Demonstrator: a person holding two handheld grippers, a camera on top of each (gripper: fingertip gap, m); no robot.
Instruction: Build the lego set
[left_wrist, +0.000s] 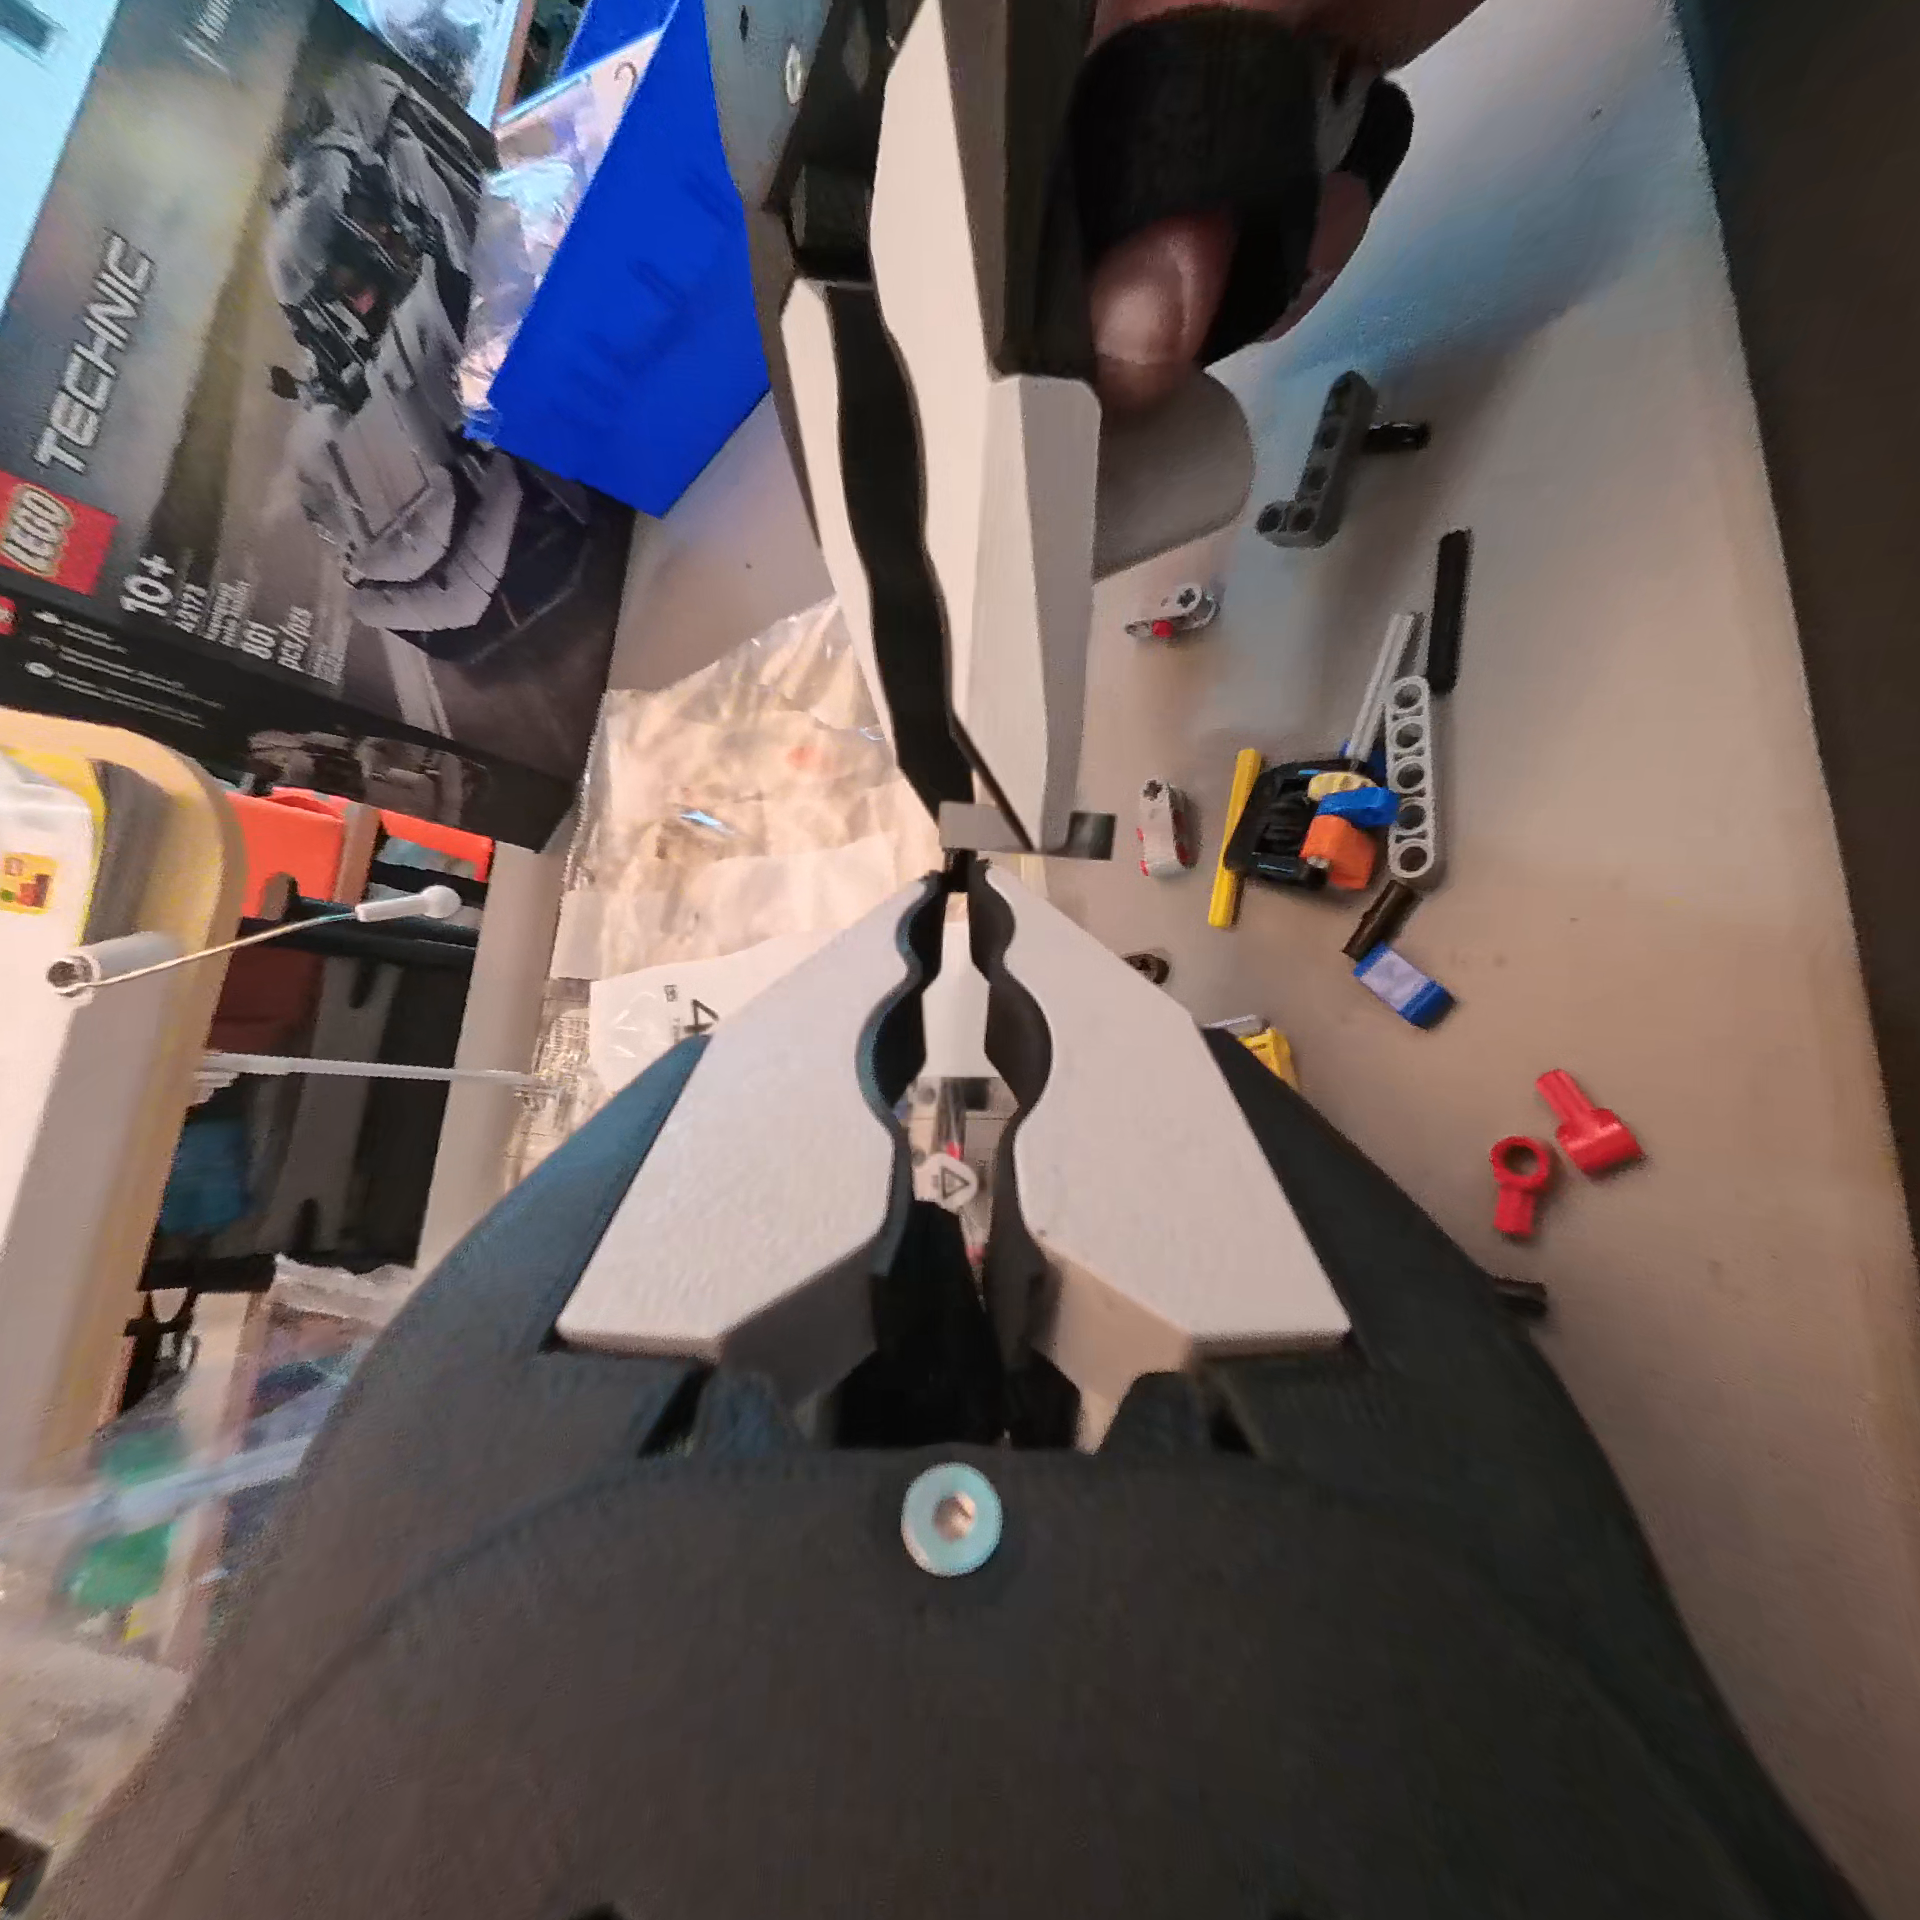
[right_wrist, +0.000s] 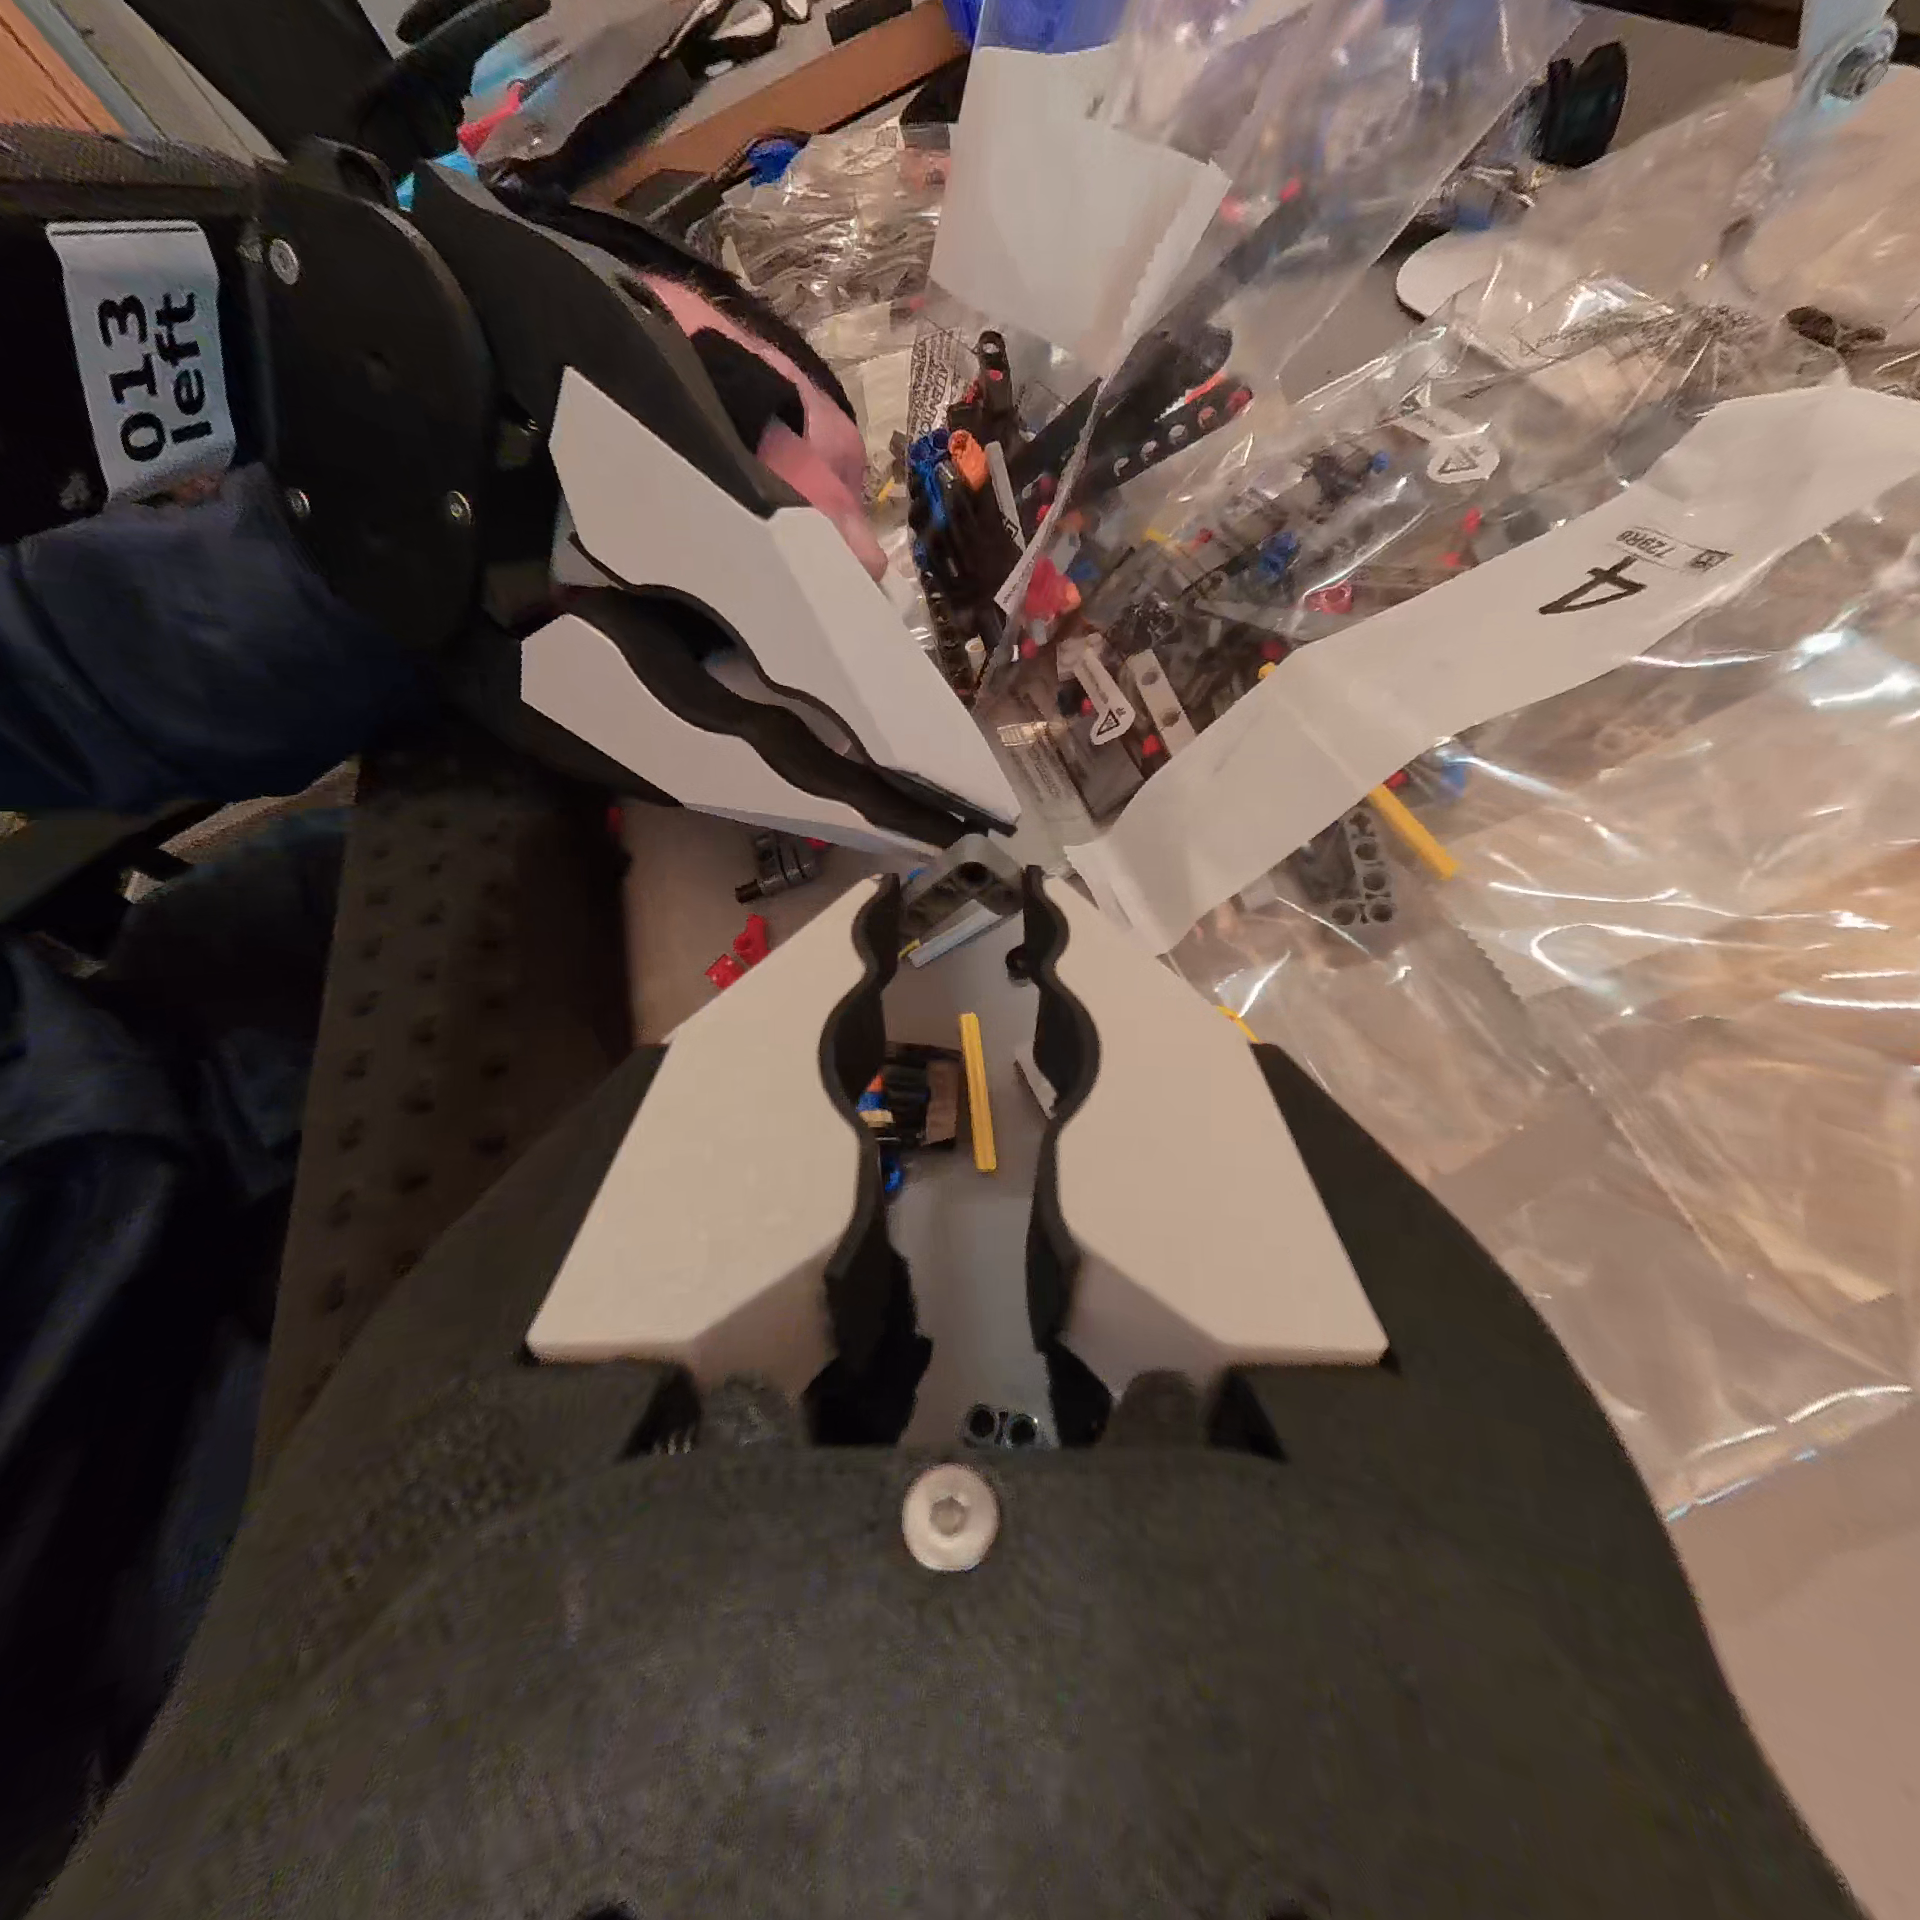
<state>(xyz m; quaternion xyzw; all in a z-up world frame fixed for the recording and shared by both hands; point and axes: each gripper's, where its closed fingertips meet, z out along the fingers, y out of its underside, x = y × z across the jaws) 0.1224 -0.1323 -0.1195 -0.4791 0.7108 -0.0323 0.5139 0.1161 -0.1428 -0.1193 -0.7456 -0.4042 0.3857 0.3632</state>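
Grey Technic beam is held in the air above the worktop, pinched at the tips of the right tongs. The left tongs, nearly closed, grip a small black pin tip-to-tip against the beam. Risk: both grips are at the very tips, so any misalignment during the push could twist the pin out or pivot the beam, dropping either among the loose parts or the numbered parts bag just beside. Motion blur limits detail.
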